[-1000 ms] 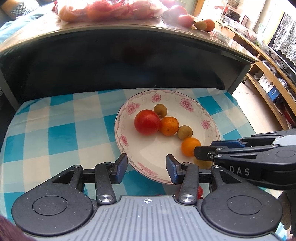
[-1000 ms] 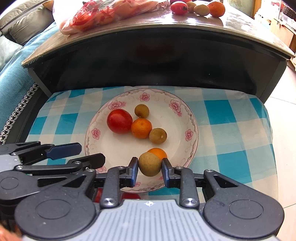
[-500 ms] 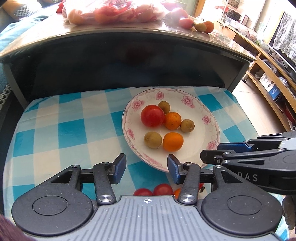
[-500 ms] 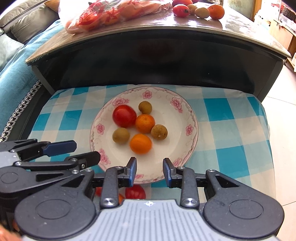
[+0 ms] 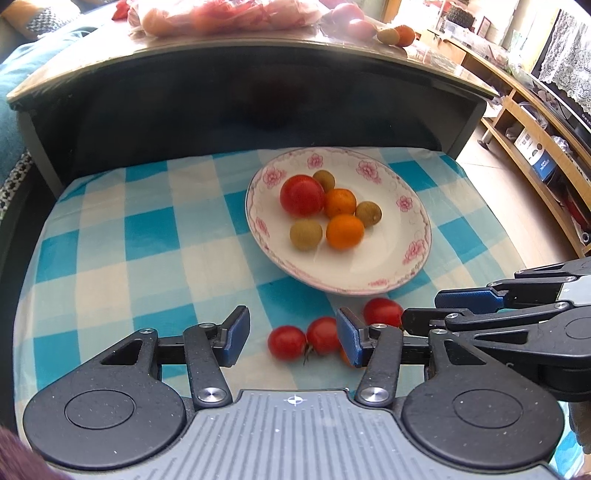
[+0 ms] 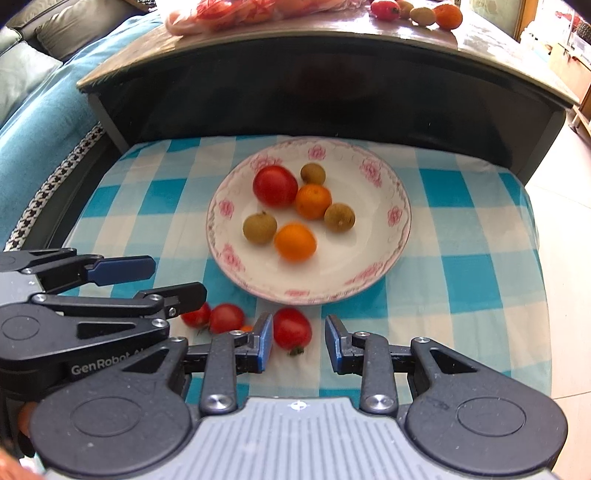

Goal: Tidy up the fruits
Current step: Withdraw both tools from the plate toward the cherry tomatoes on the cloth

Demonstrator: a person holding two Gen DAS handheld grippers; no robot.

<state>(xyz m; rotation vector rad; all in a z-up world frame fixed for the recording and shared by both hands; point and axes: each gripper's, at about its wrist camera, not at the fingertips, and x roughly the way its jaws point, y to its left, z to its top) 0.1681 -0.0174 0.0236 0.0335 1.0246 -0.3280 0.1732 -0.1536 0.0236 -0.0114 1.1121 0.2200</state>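
Observation:
A white floral plate [image 5: 413, 254] [image 6: 373, 254] on the blue checked cloth holds a big red tomato [image 5: 302, 195] [image 6: 275, 185], two oranges [image 5: 345, 231] [image 6: 295, 242] and three brownish-green longans [image 5: 306, 234] [image 6: 259, 228]. Three small red tomatoes lie on the cloth in front of the plate [image 5: 287, 342] [image 6: 291, 328]. My left gripper [image 5: 291, 334] is open and empty, above the small tomatoes. My right gripper [image 6: 299, 341] is open and empty, with one small tomato between its fingers' line. Each gripper shows in the other's view.
A dark curved table [image 5: 258, 96] rises behind the cloth, with a bag of fruit [image 5: 221, 14] and loose fruit [image 6: 421, 13] on top. A teal sofa [image 6: 37, 122] is at the left, wooden shelves [image 5: 535, 122] at the right.
My right gripper has let go of the longan, which now lies on the plate. Both grippers have pulled back toward me, bringing the small tomatoes into view.

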